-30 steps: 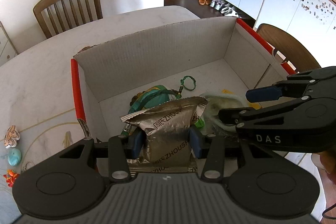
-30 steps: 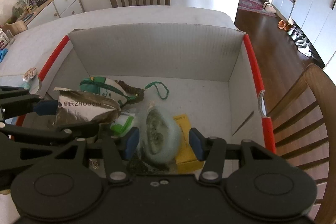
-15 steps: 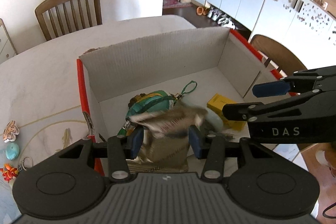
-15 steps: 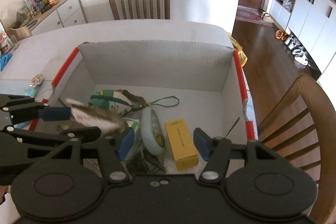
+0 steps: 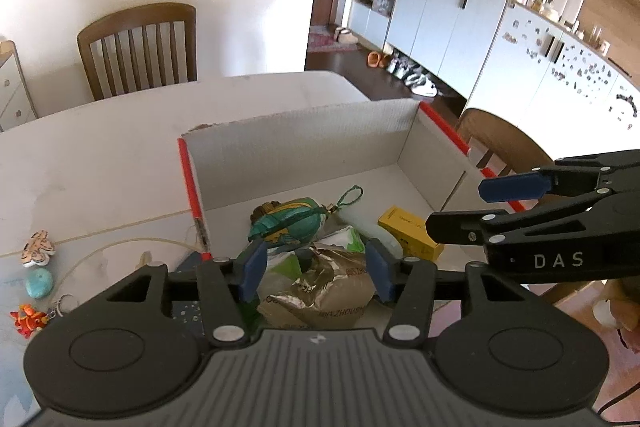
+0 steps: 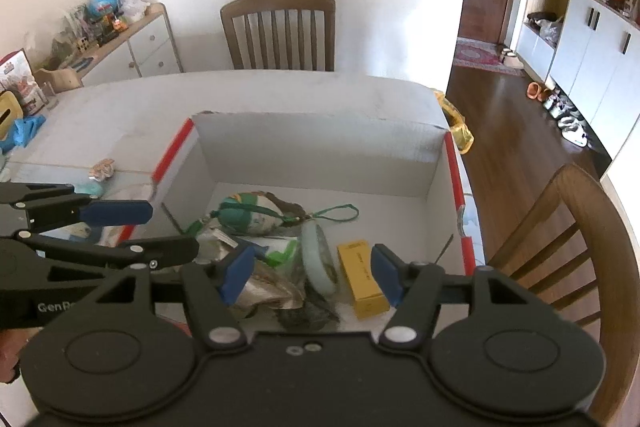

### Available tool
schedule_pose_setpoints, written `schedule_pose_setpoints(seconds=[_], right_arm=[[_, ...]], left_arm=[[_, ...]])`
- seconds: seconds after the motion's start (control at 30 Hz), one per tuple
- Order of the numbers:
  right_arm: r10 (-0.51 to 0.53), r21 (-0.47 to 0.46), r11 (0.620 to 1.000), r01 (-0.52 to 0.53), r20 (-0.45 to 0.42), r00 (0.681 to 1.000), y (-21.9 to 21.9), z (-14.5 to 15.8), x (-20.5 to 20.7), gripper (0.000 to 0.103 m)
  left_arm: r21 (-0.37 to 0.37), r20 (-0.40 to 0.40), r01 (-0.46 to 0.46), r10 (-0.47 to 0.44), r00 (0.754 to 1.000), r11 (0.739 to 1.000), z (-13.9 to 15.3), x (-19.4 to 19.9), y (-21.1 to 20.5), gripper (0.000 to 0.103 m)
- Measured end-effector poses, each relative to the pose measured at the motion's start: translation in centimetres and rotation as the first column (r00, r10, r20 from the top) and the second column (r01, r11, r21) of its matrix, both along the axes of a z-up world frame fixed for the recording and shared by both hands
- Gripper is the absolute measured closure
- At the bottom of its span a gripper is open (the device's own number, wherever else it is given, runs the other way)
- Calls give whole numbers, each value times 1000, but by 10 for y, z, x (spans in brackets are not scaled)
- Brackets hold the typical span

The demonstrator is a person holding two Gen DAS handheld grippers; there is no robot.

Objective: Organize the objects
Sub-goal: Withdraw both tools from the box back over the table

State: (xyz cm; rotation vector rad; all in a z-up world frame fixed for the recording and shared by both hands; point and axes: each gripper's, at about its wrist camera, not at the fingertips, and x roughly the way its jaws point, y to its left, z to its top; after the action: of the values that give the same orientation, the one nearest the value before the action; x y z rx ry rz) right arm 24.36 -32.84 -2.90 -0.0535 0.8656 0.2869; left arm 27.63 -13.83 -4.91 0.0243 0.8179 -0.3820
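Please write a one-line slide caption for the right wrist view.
Right gripper, jaws opening and empty, above a cardboard box holding a foil snack bag, yellow box and green pouch.

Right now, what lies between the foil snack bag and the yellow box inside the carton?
A pale green oval pouch stands on edge between the foil snack bag and the yellow box, clearest in the right wrist view.

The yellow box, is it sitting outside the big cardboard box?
No, the yellow box lies on the floor inside the cardboard box.
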Motion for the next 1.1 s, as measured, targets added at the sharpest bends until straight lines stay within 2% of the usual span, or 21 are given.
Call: schedule_pose_setpoints(seconds=[0.2, 0.37, 0.6, 0.73, 1.0, 1.1], right_arm=[[13, 6, 1000, -13, 33, 999, 13, 12, -13, 33], [26, 17, 999, -27, 60, 998, 28, 22, -24, 26], [54, 33, 998, -57, 91, 994, 55, 32, -37, 21], [71, 39, 996, -75, 101, 992, 68, 34, -41, 17], [114, 49, 991, -122, 137, 984, 102, 38, -49, 8], [124, 52, 990, -133, 146, 982, 113, 39, -52, 4]], left_arm=[[-25, 36, -20, 21, 999, 999, 14, -13, 19, 49], [-55, 71, -32, 35, 997, 998, 29, -24, 40, 42], [-64, 98, -60, 66, 993, 996, 39, -37, 75, 31], [-44, 120, -73, 78, 990, 996, 42, -45, 96, 31], [-63, 128, -103, 111, 986, 993, 46, -56, 139, 30], [-80, 126, -117, 126, 984, 990, 46, -60, 158, 19]])
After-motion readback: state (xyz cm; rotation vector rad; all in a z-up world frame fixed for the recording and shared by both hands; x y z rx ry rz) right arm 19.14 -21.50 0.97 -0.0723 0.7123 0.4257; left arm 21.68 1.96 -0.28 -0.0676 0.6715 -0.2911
